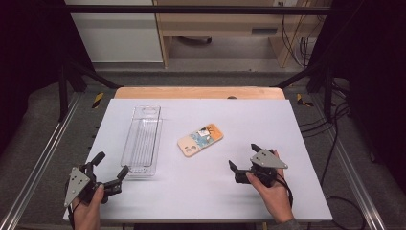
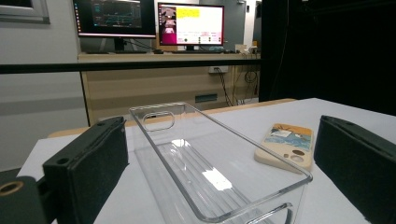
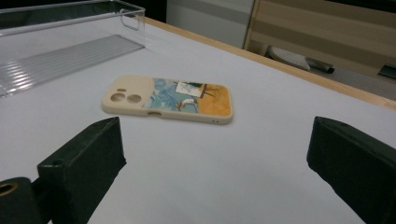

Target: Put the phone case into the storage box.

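A cream phone case with a blue and orange picture lies face down near the middle of the white table. A clear plastic tray stands empty to its left. My left gripper is open at the tray's near end, and the tray fills the space ahead of its jaws, with the case beyond on the right. My right gripper is open too, a short way to the right of and nearer than the case, touching nothing.
The white table top ends in a wooden strip at the far side. Metal rails run along both sides. Beyond the table stand a desk and two monitors. Cables hang at the right.
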Tool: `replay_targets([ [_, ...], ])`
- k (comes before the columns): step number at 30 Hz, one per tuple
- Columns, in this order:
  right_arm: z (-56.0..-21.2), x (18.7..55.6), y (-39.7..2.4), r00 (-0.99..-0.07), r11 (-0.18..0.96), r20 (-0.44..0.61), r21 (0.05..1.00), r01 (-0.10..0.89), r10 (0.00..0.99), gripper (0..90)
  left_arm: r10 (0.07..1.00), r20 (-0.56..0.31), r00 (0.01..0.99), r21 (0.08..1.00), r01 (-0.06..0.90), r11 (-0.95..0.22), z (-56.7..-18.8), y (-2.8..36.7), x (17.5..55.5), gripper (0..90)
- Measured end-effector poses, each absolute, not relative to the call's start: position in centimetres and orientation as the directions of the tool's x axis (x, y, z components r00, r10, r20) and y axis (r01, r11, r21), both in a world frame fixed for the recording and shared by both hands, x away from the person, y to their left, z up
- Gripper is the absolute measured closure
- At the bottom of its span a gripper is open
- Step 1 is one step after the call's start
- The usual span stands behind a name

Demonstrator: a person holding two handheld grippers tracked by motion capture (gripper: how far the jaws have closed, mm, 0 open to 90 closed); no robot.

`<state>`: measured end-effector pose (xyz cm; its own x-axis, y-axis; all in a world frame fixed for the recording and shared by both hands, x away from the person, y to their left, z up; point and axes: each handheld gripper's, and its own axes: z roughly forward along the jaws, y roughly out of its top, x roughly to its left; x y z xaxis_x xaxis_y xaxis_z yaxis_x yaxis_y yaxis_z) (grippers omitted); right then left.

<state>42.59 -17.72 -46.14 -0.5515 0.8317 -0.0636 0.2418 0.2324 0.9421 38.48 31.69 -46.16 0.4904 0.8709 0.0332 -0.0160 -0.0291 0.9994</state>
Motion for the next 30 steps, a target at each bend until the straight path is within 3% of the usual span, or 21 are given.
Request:
replay_targets([
  [19, -41.0, 45.6, -14.5, -0.601, 0.304, -0.102, 0.92, 0.246, 0.793, 4.2, 0.868, 0.041, 0.496, 0.999, -0.023, -0.034, -46.2, 31.6, 38.5, 2.7],
  [30, -40.7, 48.2, -11.8, -0.631, 0.353, -0.095, 0.887, 0.297, 0.77, 5.2, 0.869, 0.042, 0.493, 0.999, -0.023, -0.035, -46.2, 31.6, 38.6, 2.7],
])
